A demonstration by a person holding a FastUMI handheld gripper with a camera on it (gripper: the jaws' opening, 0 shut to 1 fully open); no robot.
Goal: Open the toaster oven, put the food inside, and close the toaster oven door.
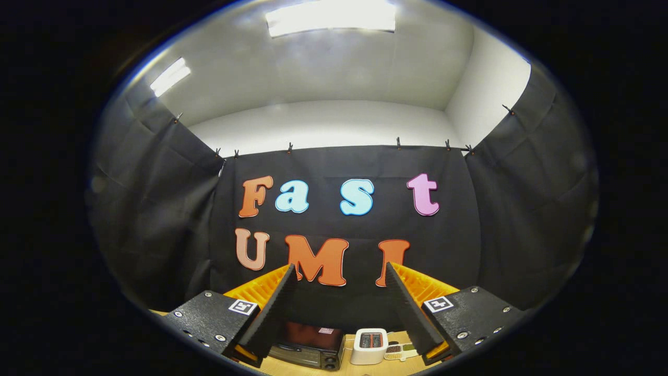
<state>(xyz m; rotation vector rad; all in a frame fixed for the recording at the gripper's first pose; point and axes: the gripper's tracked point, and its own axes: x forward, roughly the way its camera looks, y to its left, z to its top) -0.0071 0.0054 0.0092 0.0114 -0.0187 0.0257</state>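
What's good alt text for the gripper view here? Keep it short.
The gripper is raised with its fingers spread open and holding nothing, aimed at the booth's black cloth wall. Beyond and below the fingers, on a wooden table, sit a dark toaster oven with its door closed and a small white toaster beside it.

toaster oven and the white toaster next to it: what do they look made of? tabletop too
Toaster oven, seen between the open tongs: dark body, probably painted metal; glossy door, likely glass.
White toaster: smooth, rounded shell, looks like plastic.
Table: pale wood-look surface; solid wood or laminate can't be told.
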